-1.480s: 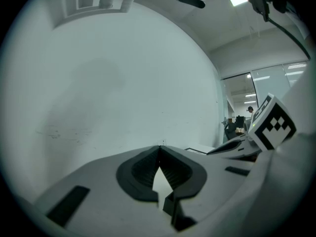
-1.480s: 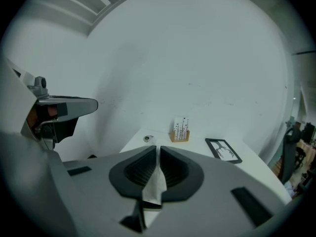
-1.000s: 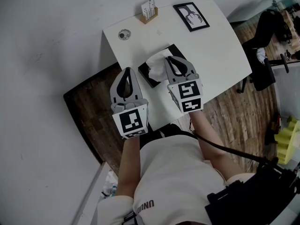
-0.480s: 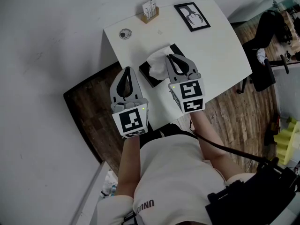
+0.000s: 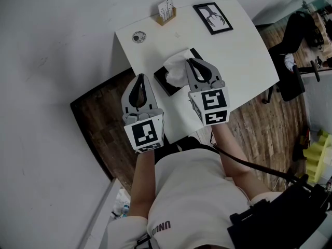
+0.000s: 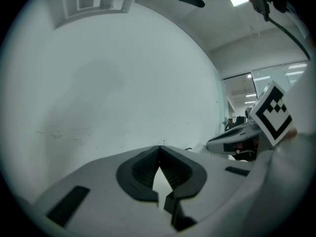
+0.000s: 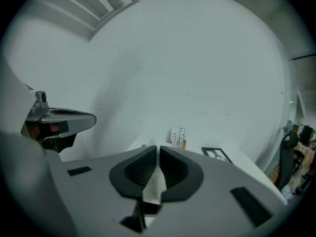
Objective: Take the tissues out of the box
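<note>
Nearest the camera, the left tongs (image 5: pixel 140 79) hang off the bench's near edge, over dark wood-plank floor (image 5: pixel 101 121). In the left gripper view their ribbed black pads are pressed together at the tips with nothing between them (image 6: pixel 159 149).

Just beyond, the right tongs (image 5: pixel 191 61) are pinching a white tissue (image 5: pixel 175 69). The right gripper view shows the thin, limp sheet trapped between the grooved pads, with a crumpled tail hanging below them (image 7: pixel 155 186). Over the last second these tongs have drifted slightly up and away from the person. The tissue's bunched plume now stands a little higher and fuller above the slot, and the grip has not loosened. By my reading the sheet is partway out, still rooted in the box and not yet free, so the pull needs to carry on upward.

The tissue box (image 5: pixel 165 83) is a low black rectangular block with hard, matte sides. It sits on the smooth white bench (image 5: pixel 244 51), near its front edge and directly under the right tongs. With no hold on the box, it may lift with the sheet.

Farther back lie a small round metallic-looking object (image 5: pixel 137 37), a wooden card holder (image 5: pixel 166 12) with upright white cards, and a flat black-framed picture (image 5: pixel 211 17). A black office chair (image 5: pixel 290 56) stands off the bench's right end.
</note>
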The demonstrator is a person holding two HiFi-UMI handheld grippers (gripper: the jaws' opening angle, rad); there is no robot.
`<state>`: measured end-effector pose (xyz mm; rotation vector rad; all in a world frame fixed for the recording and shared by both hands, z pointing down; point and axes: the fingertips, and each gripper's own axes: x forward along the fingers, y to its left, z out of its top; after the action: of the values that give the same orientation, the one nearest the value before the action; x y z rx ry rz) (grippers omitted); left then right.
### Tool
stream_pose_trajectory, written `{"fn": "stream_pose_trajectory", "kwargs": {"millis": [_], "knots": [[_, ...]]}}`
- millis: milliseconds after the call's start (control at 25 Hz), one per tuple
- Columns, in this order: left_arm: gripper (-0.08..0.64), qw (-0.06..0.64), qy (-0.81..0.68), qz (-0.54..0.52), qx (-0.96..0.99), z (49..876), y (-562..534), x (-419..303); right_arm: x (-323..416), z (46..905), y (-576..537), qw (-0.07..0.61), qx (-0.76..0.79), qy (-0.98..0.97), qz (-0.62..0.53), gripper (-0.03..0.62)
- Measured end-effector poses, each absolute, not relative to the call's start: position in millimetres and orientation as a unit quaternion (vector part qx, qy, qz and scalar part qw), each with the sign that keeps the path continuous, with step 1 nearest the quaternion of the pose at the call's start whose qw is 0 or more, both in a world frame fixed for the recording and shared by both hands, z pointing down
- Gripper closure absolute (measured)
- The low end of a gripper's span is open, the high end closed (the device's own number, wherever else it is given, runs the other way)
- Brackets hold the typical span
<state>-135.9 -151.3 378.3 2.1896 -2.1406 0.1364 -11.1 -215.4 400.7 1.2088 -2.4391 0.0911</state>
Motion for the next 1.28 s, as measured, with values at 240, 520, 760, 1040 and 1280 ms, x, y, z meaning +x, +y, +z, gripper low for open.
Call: {"fn": "stream_pose_trajectory", "kwargs": {"millis": [240, 520, 760, 1040, 1280], "knots": [[0.546, 0.039, -0.698, 0.045, 0.714, 378.5, -151.1, -135.8, -8.6, 399.4, -216.2, 0.207, 0.440, -0.873, 0.032, 0.557], [0.546, 0.039, -0.698, 0.045, 0.714, 378.9, -149.4, -136.2, -8.0, 399.3, -216.0, 0.207, 0.442, -0.872, 0.031, 0.558], [0.546, 0.039, -0.699, 0.045, 0.713, 379.1, -150.6, -137.7, -7.8, 398.7, -218.4, 0.206, 0.444, -0.871, 0.032, 0.558], [0.546, 0.041, -0.698, 0.046, 0.714, 381.2, -150.7, -136.4, -5.1, 400.0, -218.2, 0.207, 0.446, -0.870, 0.032, 0.558], [0.546, 0.043, -0.697, 0.046, 0.714, 381.1, -151.7, -135.9, -5.0, 400.3, -218.5, 0.206, 0.447, -0.870, 0.034, 0.558]]}}
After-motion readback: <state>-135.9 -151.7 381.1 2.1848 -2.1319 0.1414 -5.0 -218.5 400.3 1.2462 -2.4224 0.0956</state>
